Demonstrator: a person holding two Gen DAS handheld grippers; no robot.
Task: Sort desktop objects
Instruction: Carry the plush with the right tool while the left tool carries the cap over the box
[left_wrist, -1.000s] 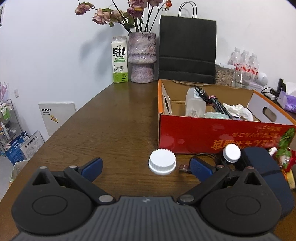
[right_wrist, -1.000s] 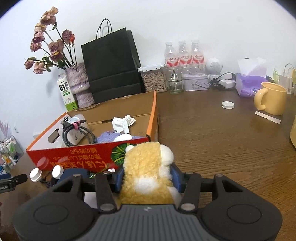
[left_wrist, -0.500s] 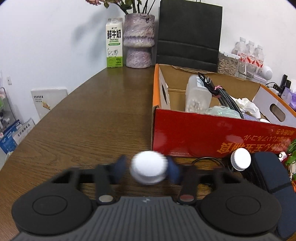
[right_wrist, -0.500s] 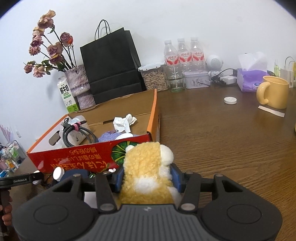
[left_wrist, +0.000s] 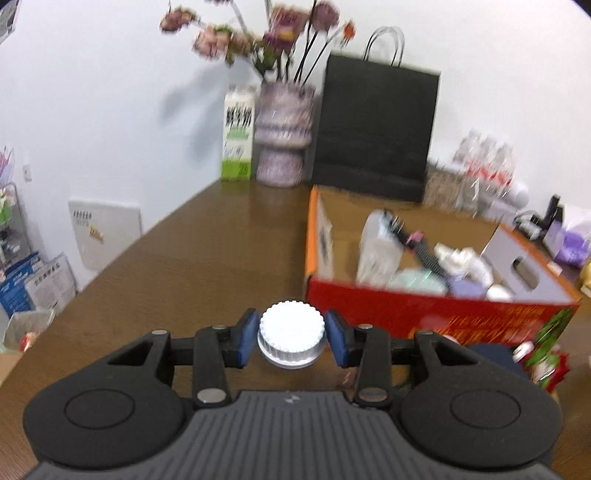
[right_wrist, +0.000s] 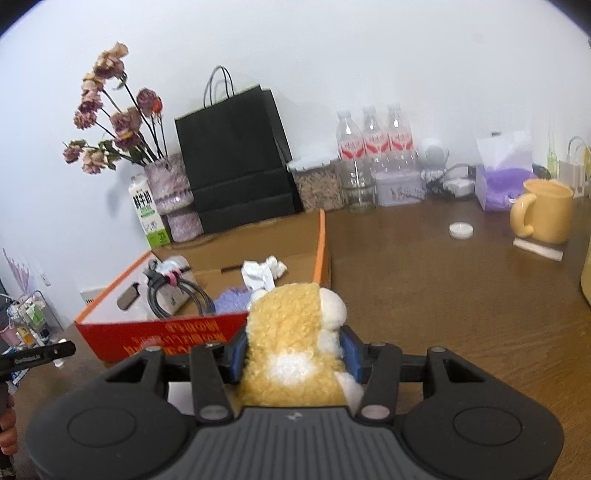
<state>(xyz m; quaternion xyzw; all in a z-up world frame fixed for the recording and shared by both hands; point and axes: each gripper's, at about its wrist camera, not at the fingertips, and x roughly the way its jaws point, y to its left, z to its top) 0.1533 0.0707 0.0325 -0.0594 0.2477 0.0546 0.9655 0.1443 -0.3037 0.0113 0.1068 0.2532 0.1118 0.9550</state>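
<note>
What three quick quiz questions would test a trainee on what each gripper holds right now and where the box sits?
1. True or false: the left gripper is shut on a white ridged cap.
2. What does the right gripper hold?
3. Beyond the held toy, the red cardboard box lies: A) left, B) right.

Key: 1 true. 2 A yellow plush toy. 3 A.
</note>
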